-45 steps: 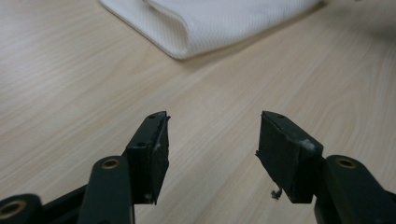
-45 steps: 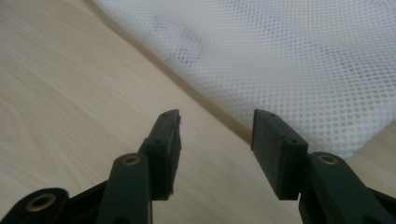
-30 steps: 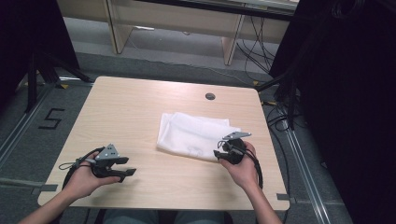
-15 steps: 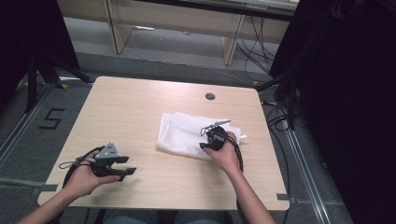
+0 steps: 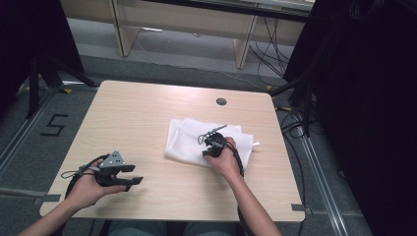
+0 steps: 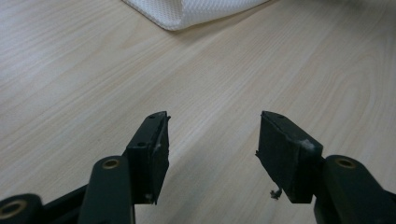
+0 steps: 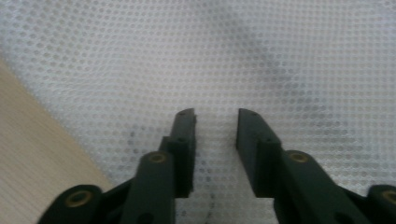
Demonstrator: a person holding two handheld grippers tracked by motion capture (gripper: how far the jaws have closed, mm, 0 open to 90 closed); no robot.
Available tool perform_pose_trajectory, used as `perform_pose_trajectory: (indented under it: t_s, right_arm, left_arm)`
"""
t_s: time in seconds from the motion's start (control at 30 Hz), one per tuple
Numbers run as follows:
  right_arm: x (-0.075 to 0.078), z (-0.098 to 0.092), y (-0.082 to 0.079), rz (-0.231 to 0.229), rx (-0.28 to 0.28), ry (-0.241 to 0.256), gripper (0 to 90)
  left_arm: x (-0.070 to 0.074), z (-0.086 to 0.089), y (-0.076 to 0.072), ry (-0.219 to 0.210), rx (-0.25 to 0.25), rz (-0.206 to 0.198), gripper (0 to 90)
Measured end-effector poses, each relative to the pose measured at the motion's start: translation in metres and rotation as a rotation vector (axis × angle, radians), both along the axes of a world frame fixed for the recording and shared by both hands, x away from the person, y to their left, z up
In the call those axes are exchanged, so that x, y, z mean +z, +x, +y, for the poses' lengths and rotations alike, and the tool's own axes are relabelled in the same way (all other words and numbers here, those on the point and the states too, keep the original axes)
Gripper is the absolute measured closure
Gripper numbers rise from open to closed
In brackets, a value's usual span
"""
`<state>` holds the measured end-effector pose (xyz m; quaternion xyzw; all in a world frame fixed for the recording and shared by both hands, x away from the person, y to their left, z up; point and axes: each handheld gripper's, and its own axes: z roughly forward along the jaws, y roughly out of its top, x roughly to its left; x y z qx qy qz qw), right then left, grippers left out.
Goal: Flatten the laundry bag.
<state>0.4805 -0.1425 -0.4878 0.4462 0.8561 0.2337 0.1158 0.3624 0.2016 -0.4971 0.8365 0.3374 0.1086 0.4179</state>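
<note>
White mesh cloth point(image 5: 189, 140) lies folded right of table point(image 5: 137, 118) centre. Right gripper point(image 7: 215, 116) hovers above it, jaws narrowly parted, gripping nothing: lower, then pinch one layer. Left gripper point(image 6: 212, 135) idles, spread.

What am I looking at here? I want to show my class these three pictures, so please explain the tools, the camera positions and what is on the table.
A person sits at a wooden table holding a hand-operated two-jaw gripper in each hand. The high view looks down from above. The other two pictures come from small cameras riding on each gripper. A white mesh cloth lies folded on the table. The left gripper rests over bare wood, jaws open, holding nothing. The right gripper is over the cloth, jaws slightly apart, nothing pinched yet.
</note>
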Motion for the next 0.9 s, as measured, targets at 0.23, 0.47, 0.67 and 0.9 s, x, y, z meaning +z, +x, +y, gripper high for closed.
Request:
perform_pose_trajectory:
  t_s: [0.23, 0.47, 0.67, 0.9]
  right_arm:
    - [0.0, 0.005, -0.002, 0.017, 0.015, 0.006, 90.0]
    - [-0.001, 0.007, -0.004, 0.0, 0.038, 0.0, 90.0]
    - [-0.003, 0.024, -0.013, -0.003, 0.138, 0.029, 90.0]
    - [-0.004, 0.047, -0.027, 0.011, 0.241, 0.039, 90.0]
  left_arm:
    - [0.0, 0.0, 0.0, 0.011, -0.005, -0.007, 42.8]
    - [0.0, 0.0, 0.0, 0.008, 0.0, 0.0, 42.8]
    - [0.002, 0.001, 0.0, 0.011, -0.006, -0.002, 42.9]
    - [0.004, 0.001, -0.001, -0.006, -0.003, -0.02, 43.4]
